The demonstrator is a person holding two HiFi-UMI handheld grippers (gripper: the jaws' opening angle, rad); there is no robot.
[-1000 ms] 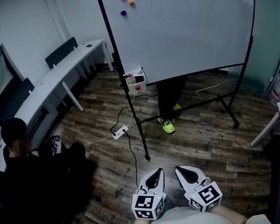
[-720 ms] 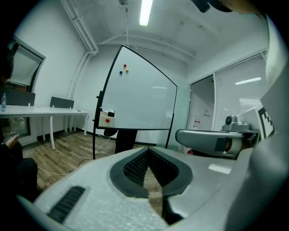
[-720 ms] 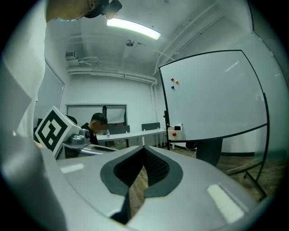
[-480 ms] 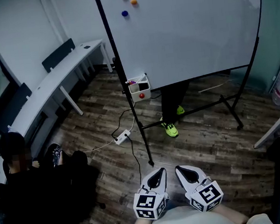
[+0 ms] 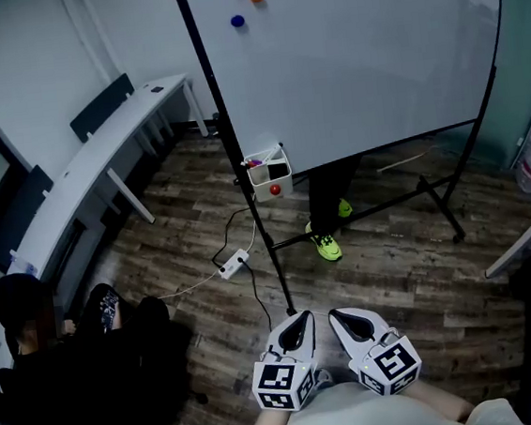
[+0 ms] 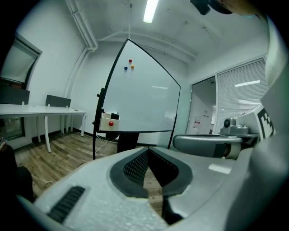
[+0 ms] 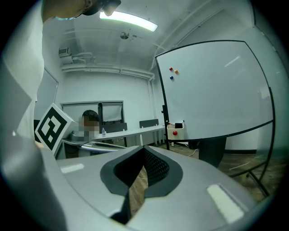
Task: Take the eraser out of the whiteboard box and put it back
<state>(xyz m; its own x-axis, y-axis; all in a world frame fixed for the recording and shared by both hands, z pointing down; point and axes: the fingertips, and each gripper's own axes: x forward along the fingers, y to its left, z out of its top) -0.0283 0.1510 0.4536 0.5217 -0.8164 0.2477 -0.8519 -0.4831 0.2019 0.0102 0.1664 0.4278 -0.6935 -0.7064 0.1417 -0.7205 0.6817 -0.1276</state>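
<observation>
change: whiteboard (image 5: 362,55) and box (image 5: 271,175) sit larger and lower in the head view than a second ago. Both grippers are carried low in front of the body, same pose as before.
meaning: approach phase, closing on the board. Box looks well out of reach yet; eraser untouched, take-out step not started.
left gripper (image 5: 304,318): jaws pressed together, nothing between them, only floor (image 5: 394,269) seen past the pads.
right gripper (image 5: 334,315): same, jaws together, empty.
box: small white open-top bin hung at the lower left corner of the whiteboard, against the left post of the stand. Red magnet (image 5: 274,190) on its front face.
eraser (image 5: 279,169): likely the dark block standing in the right side of the box, its top just above the rim. Too small to tell more. Coloured bits at the box's left side are probably markers.
next: needs jaws opened before reaching in from above.
</observation>
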